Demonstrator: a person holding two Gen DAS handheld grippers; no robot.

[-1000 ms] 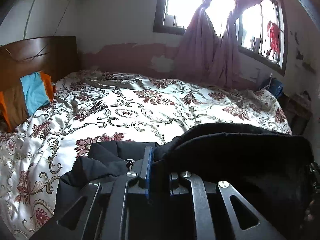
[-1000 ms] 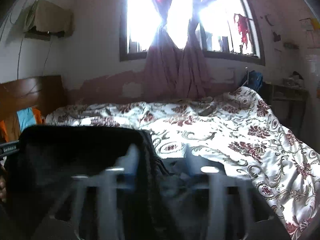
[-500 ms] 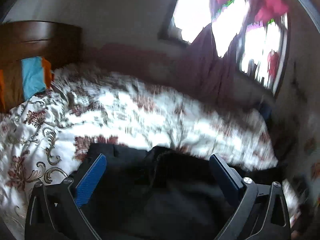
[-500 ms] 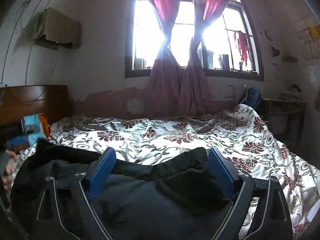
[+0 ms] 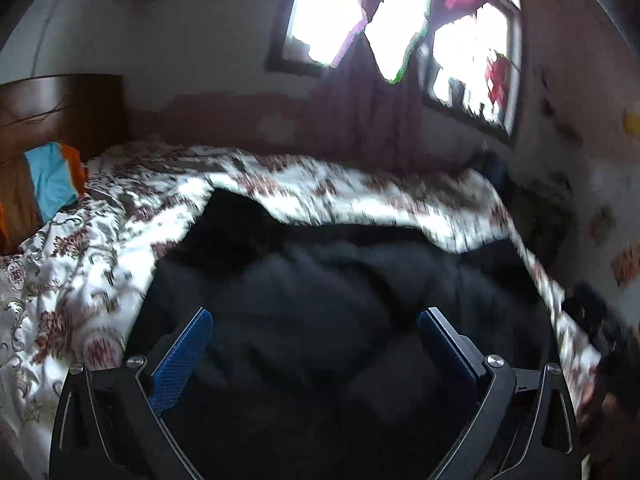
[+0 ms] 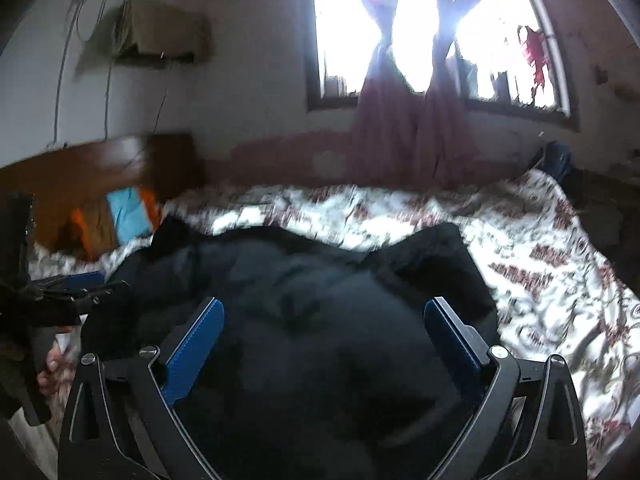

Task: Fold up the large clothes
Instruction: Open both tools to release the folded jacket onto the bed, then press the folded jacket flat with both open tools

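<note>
A large black garment (image 5: pixel 320 320) lies spread on the bed with the floral cover (image 5: pixel 80 260). My left gripper (image 5: pixel 316 344) is open and empty, its blue pads (image 5: pixel 180 356) wide apart just above the cloth. In the right wrist view the same black garment (image 6: pixel 320 320) fills the lower middle. My right gripper (image 6: pixel 320 340) is open and empty above it. The left gripper's body (image 6: pixel 36 304) shows at the far left of the right wrist view. Both views are motion-blurred.
A wooden headboard (image 5: pixel 60 108) with blue and orange pillows (image 5: pixel 52 180) stands at the left. A window with red curtains (image 6: pixel 404 80) is on the far wall. The floral bed cover (image 6: pixel 560 280) extends to the right; a dark stand is beyond the bed's right edge.
Both grippers went from shut on the black garment to open and let it drop. The garment now lies flatter on the bed. Both cameras have shifted.
</note>
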